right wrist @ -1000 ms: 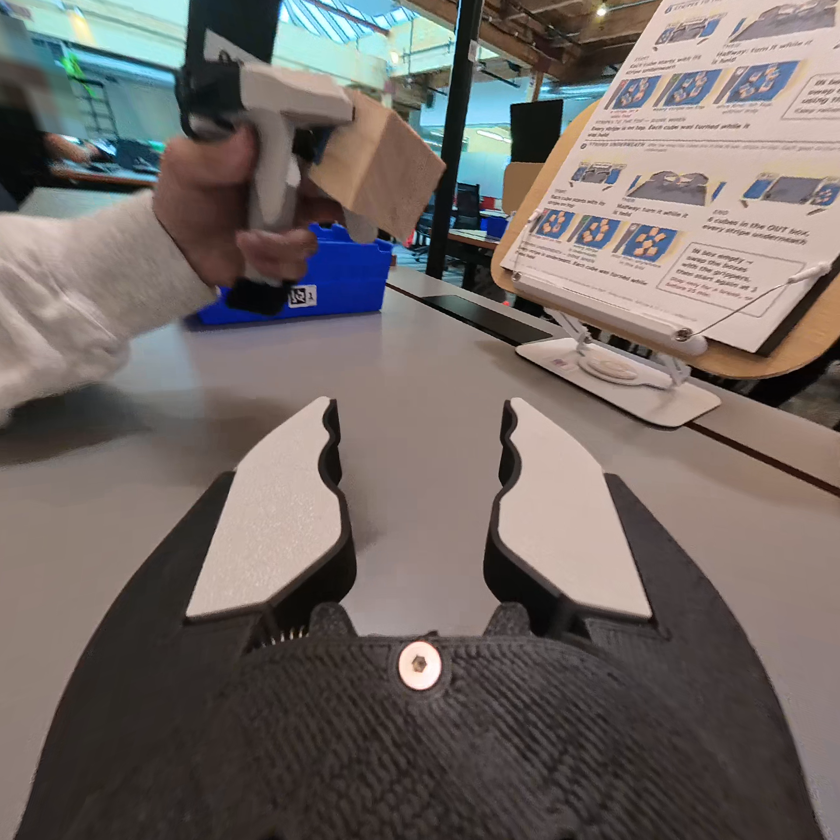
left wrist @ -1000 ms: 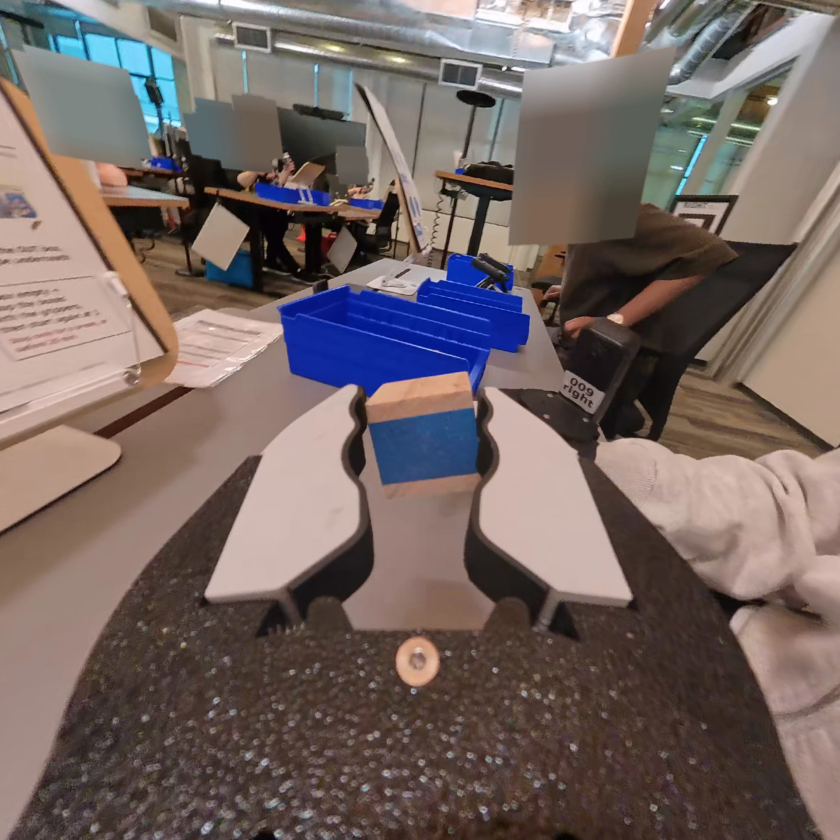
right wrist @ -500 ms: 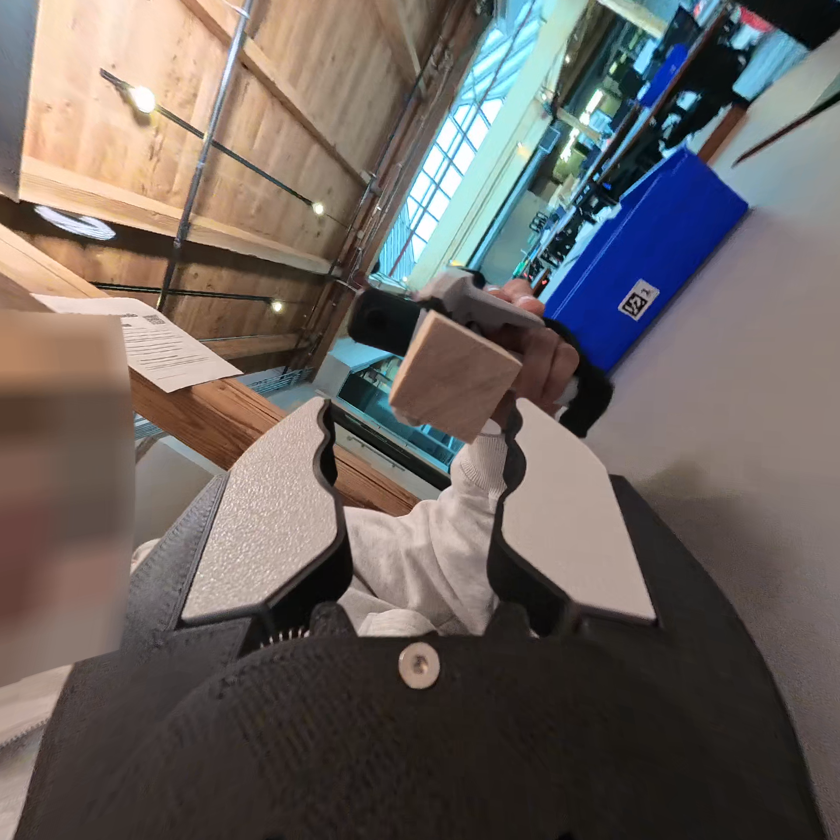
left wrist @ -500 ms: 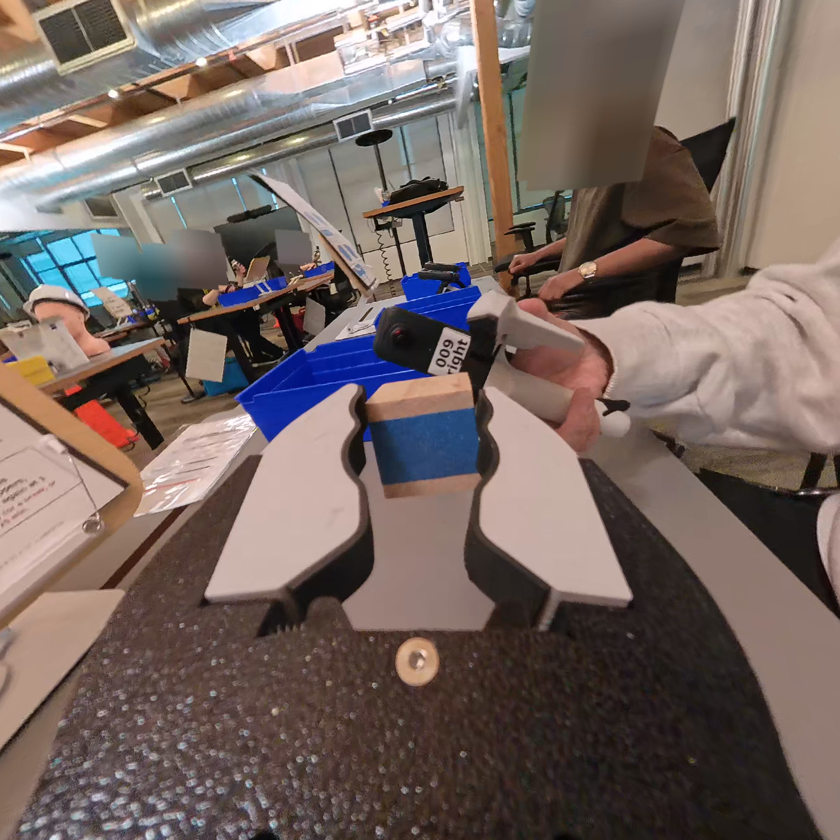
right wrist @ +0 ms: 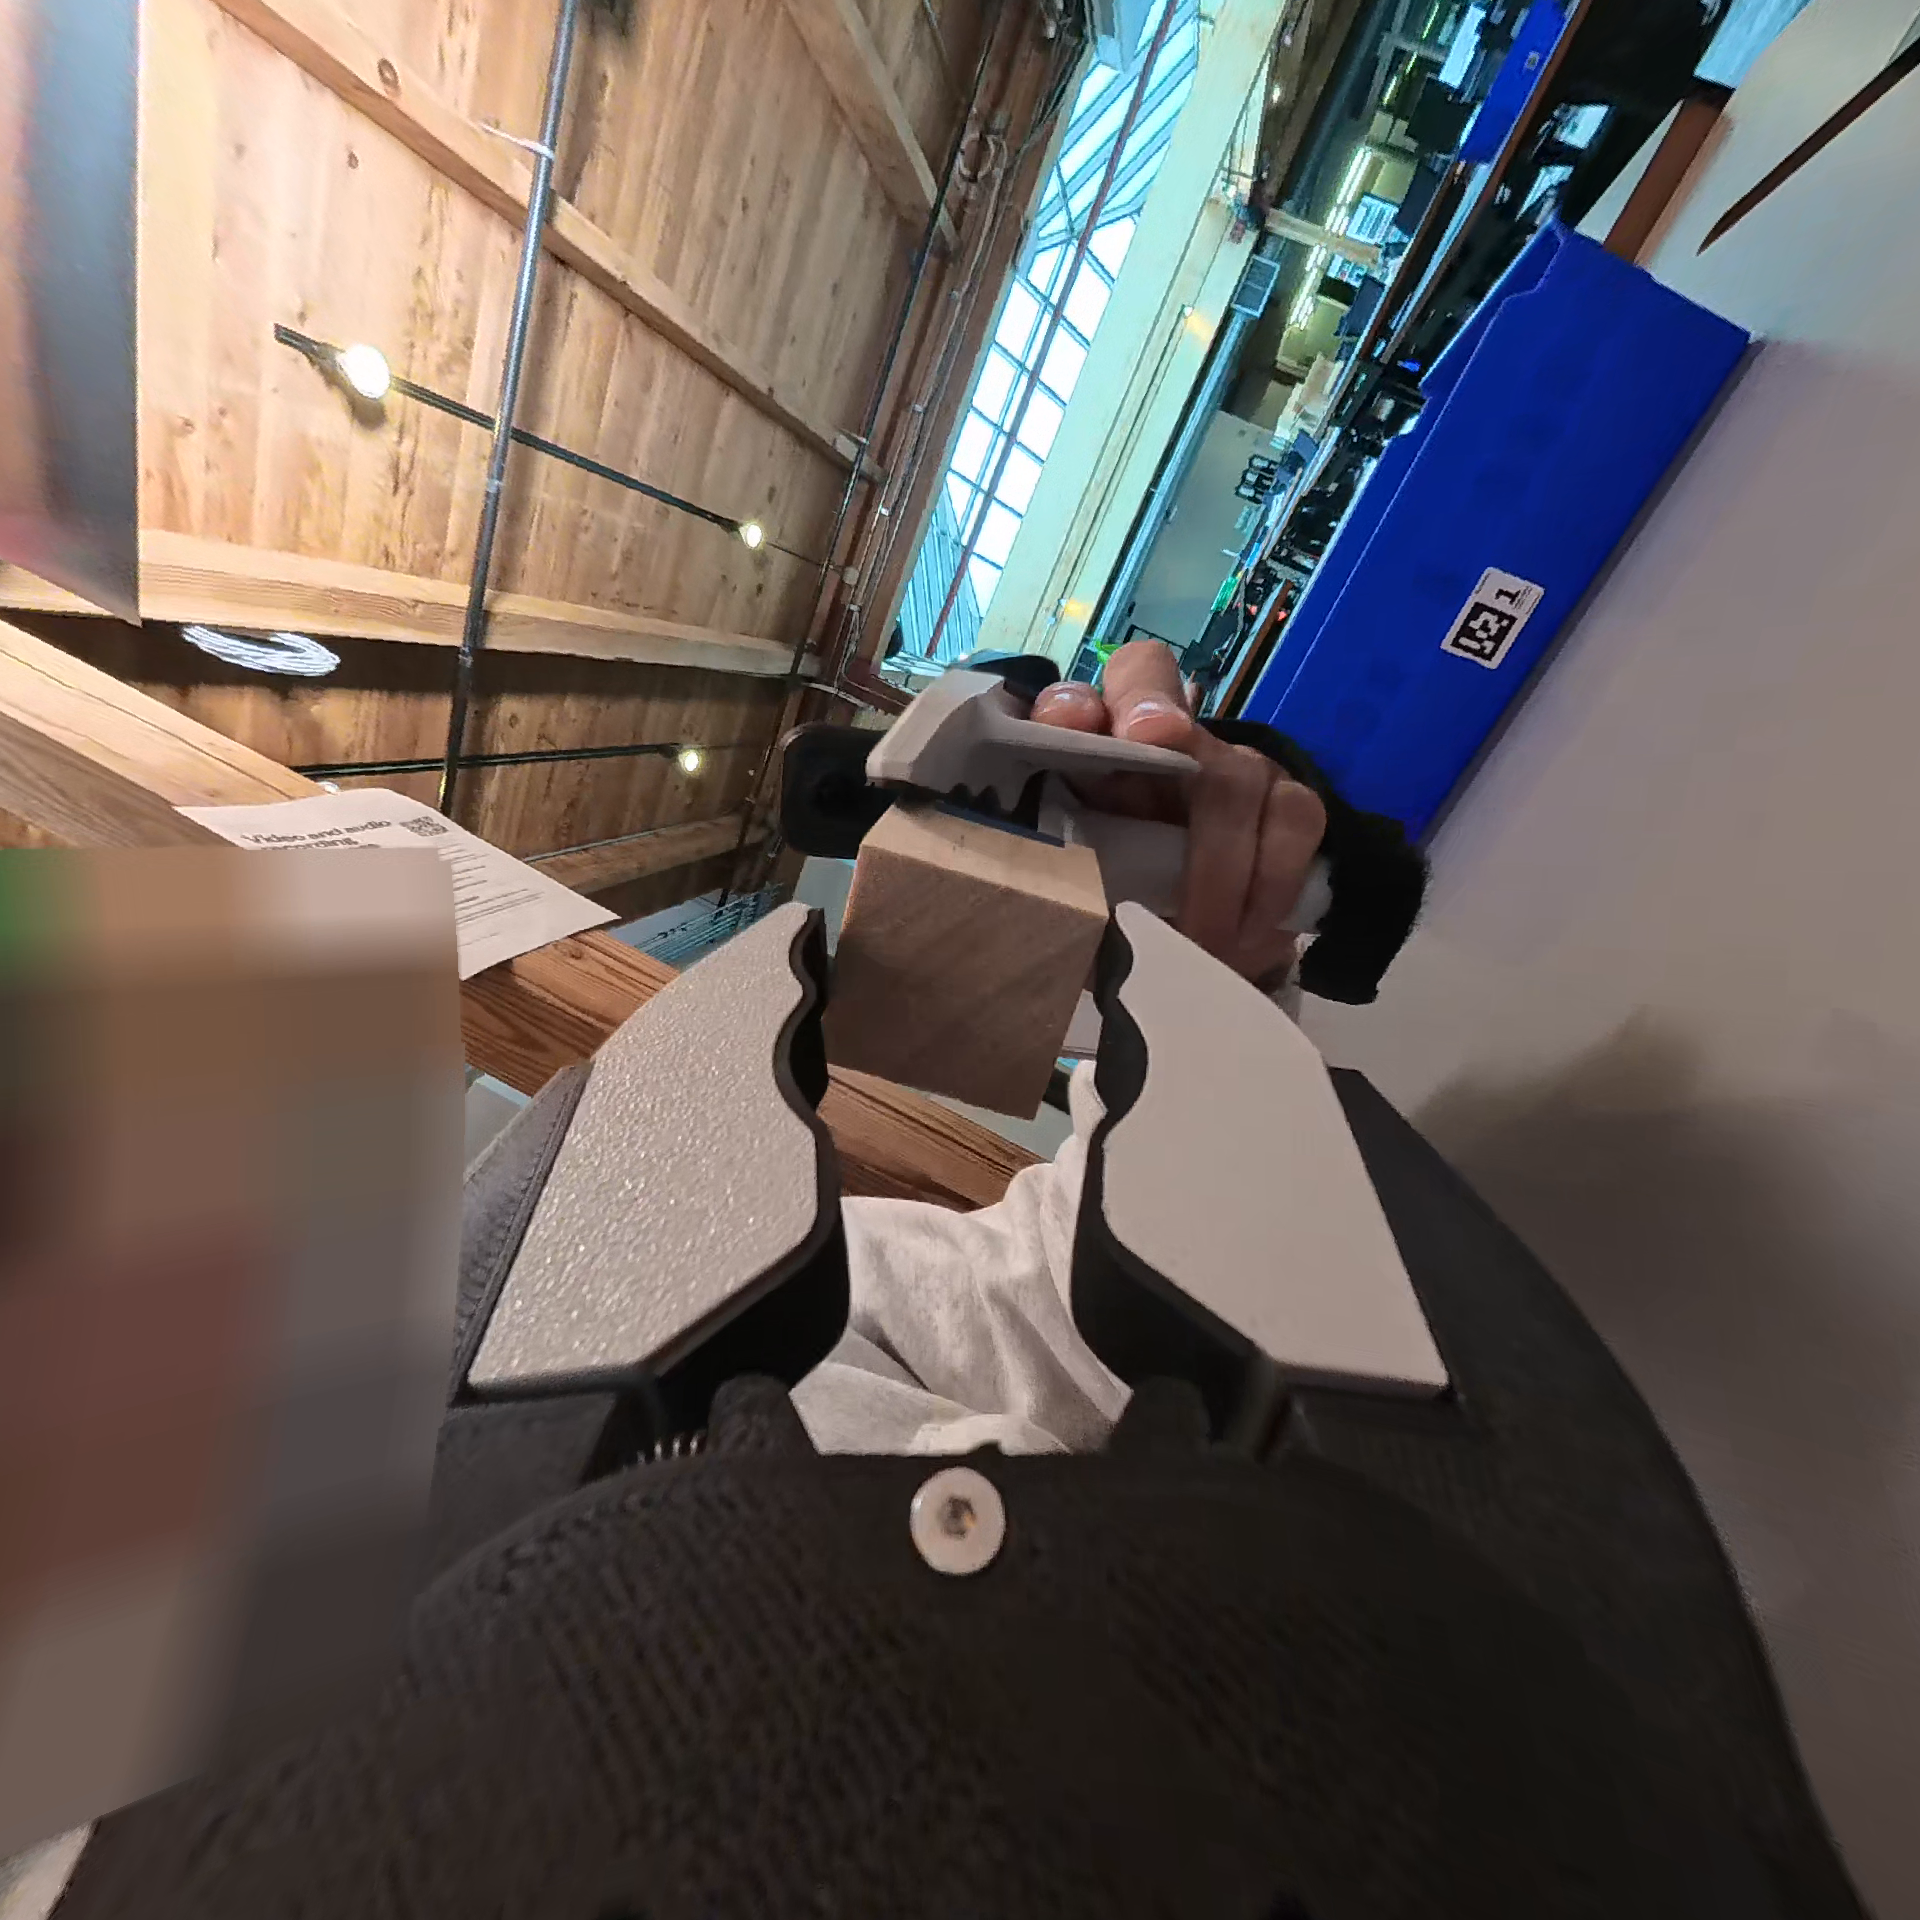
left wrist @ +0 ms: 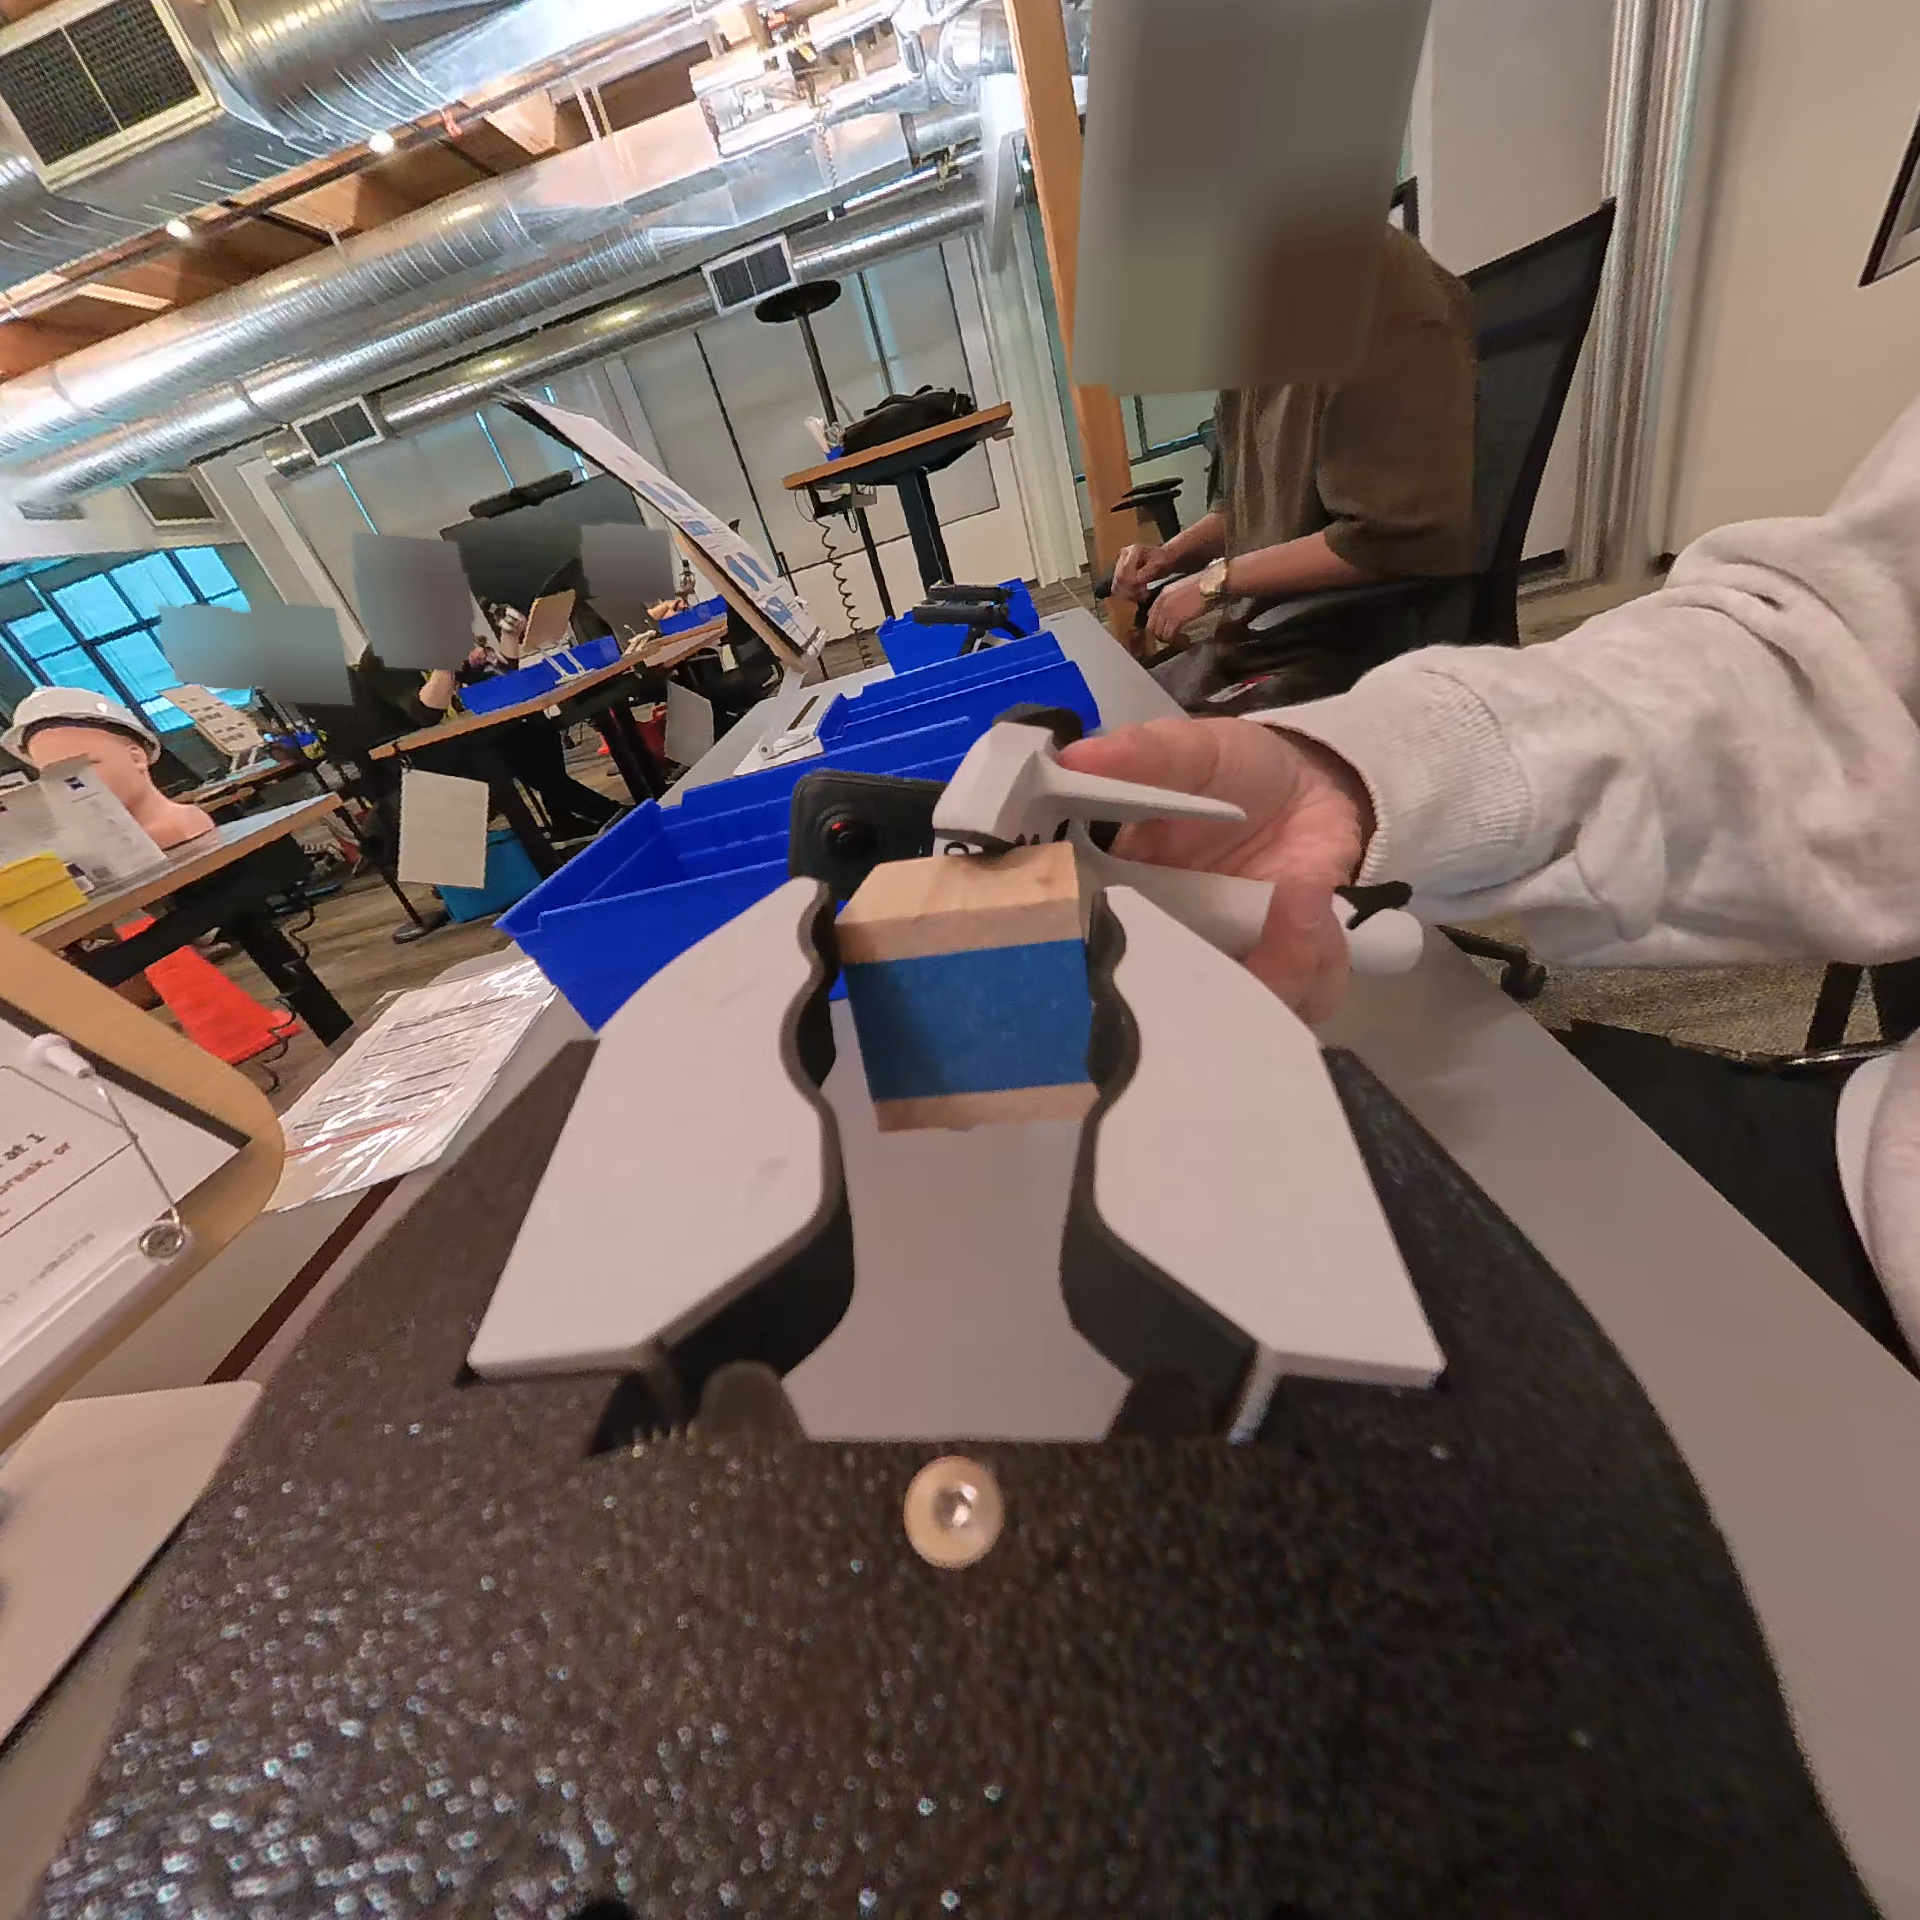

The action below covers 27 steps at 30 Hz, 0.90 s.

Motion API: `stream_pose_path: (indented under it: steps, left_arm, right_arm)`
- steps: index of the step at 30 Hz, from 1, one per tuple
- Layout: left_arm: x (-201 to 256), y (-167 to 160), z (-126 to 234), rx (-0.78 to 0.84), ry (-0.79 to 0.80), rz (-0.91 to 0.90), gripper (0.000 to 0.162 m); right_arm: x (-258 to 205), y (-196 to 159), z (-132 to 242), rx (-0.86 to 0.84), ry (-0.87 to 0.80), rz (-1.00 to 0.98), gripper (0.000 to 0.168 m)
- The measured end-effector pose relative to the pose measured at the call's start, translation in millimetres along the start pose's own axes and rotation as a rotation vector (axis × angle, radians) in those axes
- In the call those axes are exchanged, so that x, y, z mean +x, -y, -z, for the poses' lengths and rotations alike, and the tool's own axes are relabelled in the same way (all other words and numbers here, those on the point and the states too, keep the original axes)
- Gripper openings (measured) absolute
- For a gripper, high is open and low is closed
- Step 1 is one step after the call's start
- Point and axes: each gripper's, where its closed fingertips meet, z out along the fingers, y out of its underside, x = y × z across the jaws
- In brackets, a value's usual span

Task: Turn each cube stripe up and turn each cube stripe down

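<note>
Apparently both jaws clamp the cube (left wrist: pixel 961 997), its far faces hidden behind each gripper.

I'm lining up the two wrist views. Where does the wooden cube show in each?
Left wrist view: cube centre, blue stripe facing the camera, clamped by the left hand-held gripper.
Right wrist view: cube centre, plain wood face.
Shared landmark: blue bin.

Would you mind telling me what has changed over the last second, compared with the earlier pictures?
The right tool rose off the grey table, rolled onto its side and came up to the wooden cube with the blue stripe. Its fingers, which stood apart over bare table, now flank the cube, seemingly touching it. The left tool stayed shut on the cube, stripe facing its camera. The blue plastic bins stayed put.
</note>
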Motion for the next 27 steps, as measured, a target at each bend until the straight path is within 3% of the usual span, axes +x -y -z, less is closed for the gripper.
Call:
stream_pose_path:
  steps: [3,5,7,12,15,20,24,27]
  left_arm:
    - [-4,-9,-1,-0.037,0.050,0.030,0.045]
    - [-11,-12,-1,-0.035,0.103,0.047,0.065]
    - [-18,-16,1,-0.037,0.143,0.070,0.075]
    - [-39,-45,-1,-0.120,0.272,0.113,0.076]
    - [-38,-63,-5,-0.217,0.275,0.098,0.076]
    - [-34,-74,-9,-0.299,0.268,0.063,0.077]
    - [-33,-75,-10,-0.295,0.261,0.080,0.077]
    - [-33,-76,-11,-0.289,0.257,0.100,0.077]
  right_arm:
    - [8,4,5,0.005,-0.043,0.036,0.048]
    - [7,11,13,0.018,-0.086,0.097,0.048]
    - [-7,25,26,0.058,-0.074,0.155,0.048]
    - [-58,70,84,0.151,-0.128,0.397,0.048]
    - [-68,100,137,0.194,-0.381,0.514,0.048]
    - [-72,142,238,0.208,-0.837,0.538,0.049]
    - [-52,152,330,0.035,-1.355,0.469,0.049]
    - [-41,153,364,-0.055,-1.503,0.383,0.049]
